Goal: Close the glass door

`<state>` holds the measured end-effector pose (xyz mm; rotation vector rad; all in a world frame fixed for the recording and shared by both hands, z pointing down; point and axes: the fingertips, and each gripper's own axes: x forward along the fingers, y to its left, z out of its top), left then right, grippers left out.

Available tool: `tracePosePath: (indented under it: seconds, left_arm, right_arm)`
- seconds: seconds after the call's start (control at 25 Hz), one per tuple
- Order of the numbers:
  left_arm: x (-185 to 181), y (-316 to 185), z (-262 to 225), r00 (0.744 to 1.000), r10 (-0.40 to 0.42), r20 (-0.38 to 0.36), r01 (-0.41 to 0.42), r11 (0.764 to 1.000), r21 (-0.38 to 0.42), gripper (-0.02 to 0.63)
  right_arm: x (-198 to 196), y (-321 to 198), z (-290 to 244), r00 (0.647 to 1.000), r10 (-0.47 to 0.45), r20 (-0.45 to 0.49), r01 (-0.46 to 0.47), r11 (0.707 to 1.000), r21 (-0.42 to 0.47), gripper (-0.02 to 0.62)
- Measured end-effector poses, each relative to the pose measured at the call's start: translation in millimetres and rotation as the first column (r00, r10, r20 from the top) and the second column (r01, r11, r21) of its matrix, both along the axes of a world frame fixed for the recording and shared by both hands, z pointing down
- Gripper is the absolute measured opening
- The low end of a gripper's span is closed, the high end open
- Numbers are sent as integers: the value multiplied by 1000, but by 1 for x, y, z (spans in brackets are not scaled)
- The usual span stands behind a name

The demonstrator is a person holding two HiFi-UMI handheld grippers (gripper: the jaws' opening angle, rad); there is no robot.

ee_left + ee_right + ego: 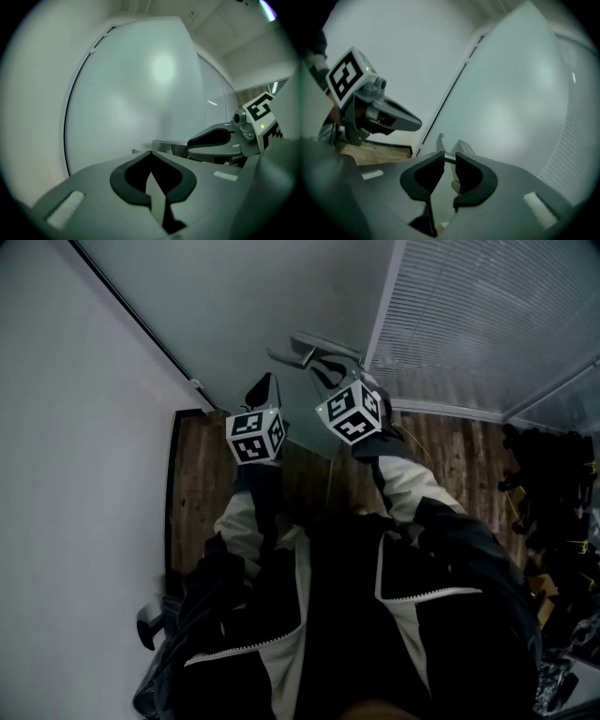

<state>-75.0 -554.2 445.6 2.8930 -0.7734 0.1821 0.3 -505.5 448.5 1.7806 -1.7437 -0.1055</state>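
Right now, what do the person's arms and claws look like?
The left claw and right claw are matte grey with black curved pads. Each carries a white cube of black square markers. Sleeves are black with pale grey panels.

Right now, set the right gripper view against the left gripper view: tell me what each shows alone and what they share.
Right gripper view only: the metal door handle sitting between the slightly parted fingers of the right gripper, and the wooden floor. Left gripper view only: the left gripper with its fingers together on nothing, and a ceiling light. Both: the frosted glass door, the white wall beside it, and the other gripper's marker cube.
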Motion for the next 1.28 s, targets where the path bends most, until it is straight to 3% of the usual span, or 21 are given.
tracePosePath:
  seconds: [0.08,0.24,0.48,0.56,0.6,1.28]
  left_arm:
    - [1,0,-3,1000,7,-6,-7,1000,-2,3]
    - [1,2,-2,999,32,-1,-32,999,-9,3]
    - [-12,-4,6,999,44,5,-44,999,-15,3]
    - [-17,-6,8,999,40,3,-40,999,-24,3]
    - [-18,-6,7,999,39,3,-39,999,-26,3]
    - [-14,-27,14,998,68,1,-68,997,-33,3]
  right_arm:
    - [-6,-8,6,986,-46,-161,36,997,-66,96]
    - [-9,-24,32,910,-142,-389,53,972,-230,196]
    - [-10,-45,54,819,-226,-527,40,939,-341,204]
    - [-8,-49,56,785,-227,-576,18,938,-345,155]
    - [-6,-49,56,773,-224,-593,8,939,-344,126]
    - [40,-72,60,725,-187,-663,-77,934,-348,140]
